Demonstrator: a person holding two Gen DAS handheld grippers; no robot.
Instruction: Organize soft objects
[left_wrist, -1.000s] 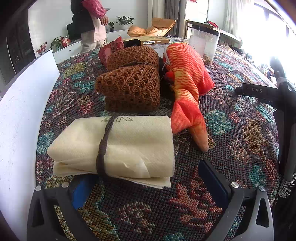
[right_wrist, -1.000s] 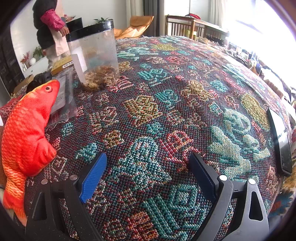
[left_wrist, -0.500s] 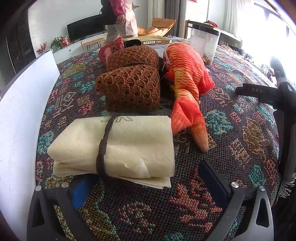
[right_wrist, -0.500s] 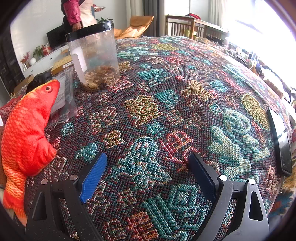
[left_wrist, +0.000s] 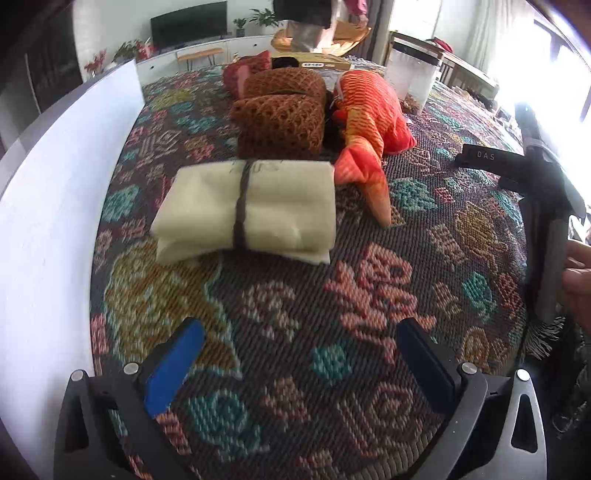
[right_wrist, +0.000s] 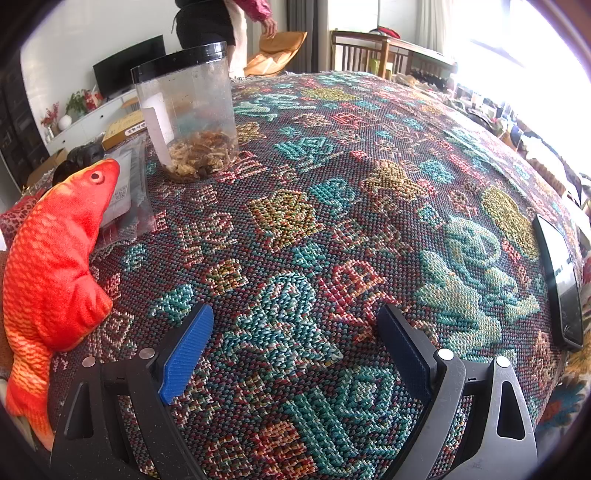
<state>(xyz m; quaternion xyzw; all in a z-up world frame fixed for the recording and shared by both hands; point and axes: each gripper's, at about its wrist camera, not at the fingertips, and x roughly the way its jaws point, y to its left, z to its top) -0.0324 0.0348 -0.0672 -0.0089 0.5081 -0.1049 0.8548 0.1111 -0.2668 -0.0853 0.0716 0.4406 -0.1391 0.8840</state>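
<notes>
A cream folded cloth (left_wrist: 251, 210) tied with a dark band lies on the patterned tablecloth (left_wrist: 295, 302), well ahead of my open left gripper (left_wrist: 299, 339). Behind it sit two brown knitted bundles (left_wrist: 280, 114), one on the other. An orange plush fish (left_wrist: 369, 122) lies to their right, its tail beside the cloth. The right wrist view shows that fish (right_wrist: 51, 258) at the far left, left of my open right gripper (right_wrist: 295, 325). Nothing is between either pair of fingers. The right gripper's black body (left_wrist: 546, 206) stands at the left view's right edge, a hand (left_wrist: 580, 273) on it.
A white board (left_wrist: 48, 206) runs along the table's left side. A clear jar with a black lid (right_wrist: 188, 114) holds dried bits. A plastic packet (right_wrist: 129, 184) lies by the fish's head, a phone (right_wrist: 561, 280) near the right edge. A person (right_wrist: 218, 22) stands behind the table.
My left gripper has pulled back from the cream cloth, which was between its fingers and now lies farther ahead. The right gripper has not moved. The person in the background walked to the right.
</notes>
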